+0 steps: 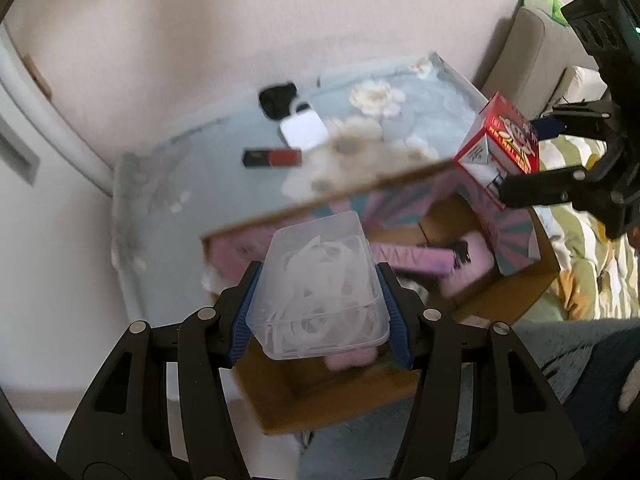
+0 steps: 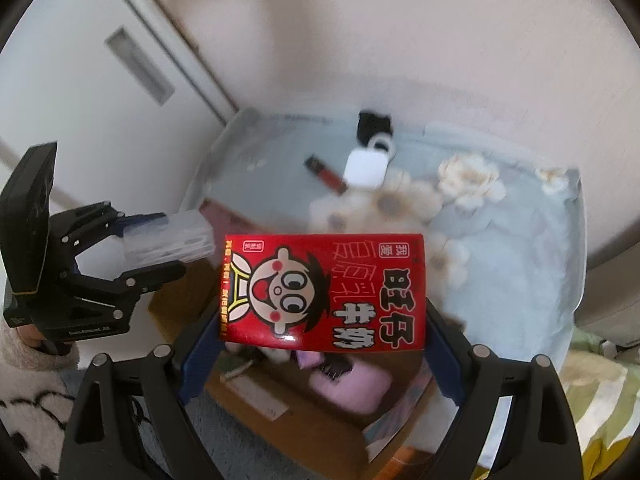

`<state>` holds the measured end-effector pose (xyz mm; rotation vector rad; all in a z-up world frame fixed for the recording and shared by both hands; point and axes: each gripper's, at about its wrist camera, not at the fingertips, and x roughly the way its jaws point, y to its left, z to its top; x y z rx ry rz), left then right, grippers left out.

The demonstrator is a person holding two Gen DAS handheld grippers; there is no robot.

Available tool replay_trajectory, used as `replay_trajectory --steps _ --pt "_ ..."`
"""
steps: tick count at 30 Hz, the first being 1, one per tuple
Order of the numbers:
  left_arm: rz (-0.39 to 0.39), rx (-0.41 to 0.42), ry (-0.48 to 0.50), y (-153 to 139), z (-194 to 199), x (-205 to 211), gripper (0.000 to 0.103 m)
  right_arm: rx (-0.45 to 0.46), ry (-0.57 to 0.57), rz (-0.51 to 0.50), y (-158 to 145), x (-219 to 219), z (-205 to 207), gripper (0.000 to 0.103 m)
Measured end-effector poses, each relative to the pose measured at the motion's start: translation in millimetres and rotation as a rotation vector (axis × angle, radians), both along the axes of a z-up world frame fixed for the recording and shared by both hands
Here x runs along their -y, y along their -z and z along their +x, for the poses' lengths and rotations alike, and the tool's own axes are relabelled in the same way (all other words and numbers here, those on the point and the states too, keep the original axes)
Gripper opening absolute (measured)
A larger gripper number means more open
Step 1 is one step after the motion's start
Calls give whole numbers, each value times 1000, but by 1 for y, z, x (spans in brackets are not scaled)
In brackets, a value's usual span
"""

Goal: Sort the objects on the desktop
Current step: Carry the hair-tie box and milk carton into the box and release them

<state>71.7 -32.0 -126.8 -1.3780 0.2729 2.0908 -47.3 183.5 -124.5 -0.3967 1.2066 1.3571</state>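
Grippers both loaded: your left gripper pinches a clear plastic lidded box of white cables above the open brown cardboard box. Your right gripper clamps a red milk carton with a cartoon face over that same box, beside the floral blue tablecloth.

Floral-clothed table: lipstick, white case

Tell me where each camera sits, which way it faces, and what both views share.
Left wrist: on the left gripper, looking down its fingers at the clear plastic box over the cardboard box.
Right wrist: on the right gripper, facing the red milk carton.
Shared: floral tablecloth, white charger.
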Motion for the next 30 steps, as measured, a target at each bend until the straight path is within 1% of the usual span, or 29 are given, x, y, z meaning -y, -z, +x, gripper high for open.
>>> replay_trajectory --steps 3,5,7,9,12,16,20,21,22,23,24,25,26,28,30 --pt "6 55 3 22 11 -6 52 -53 15 -12 11 12 -10 87" --pt "-1 79 2 33 15 -9 52 -72 20 -27 20 16 -16 87" --pt "-24 79 2 40 18 -13 52 -92 23 -47 30 20 -23 87" --pt "-37 77 5 42 19 -16 52 -105 37 -65 38 23 -26 87" --pt "-41 66 15 40 19 -19 52 -123 61 -60 41 27 -24 87" --pt "-49 60 32 39 19 -24 52 -117 80 -58 38 32 -22 87" --pt "-59 66 38 40 18 -26 52 -114 91 -78 41 31 -22 88" --pt "-56 73 36 40 17 -26 55 -108 99 -88 43 30 -22 88" --pt "-52 92 37 41 16 -26 73 -101 104 -98 44 29 -23 88" --pt "-53 107 32 42 14 -26 88 -91 104 -113 46 27 -23 89" --pt "-58 111 16 42 13 -25 102 -85 93 -140 49 24 -25 94" --pt "-48 107 3 41 12 -23 103 -86 82 -163 53 21 -27 101" --pt "-28 117 -7 40 10 -20 103 -89 66 -181 56 19 -29 102" --pt "-19 128 -27 38 6 -17 103 -110 46 -172 60 19 -32 102" --pt "-30 117 -42 37 4 -14 103 -171 40 -145 62 21 -33 102"
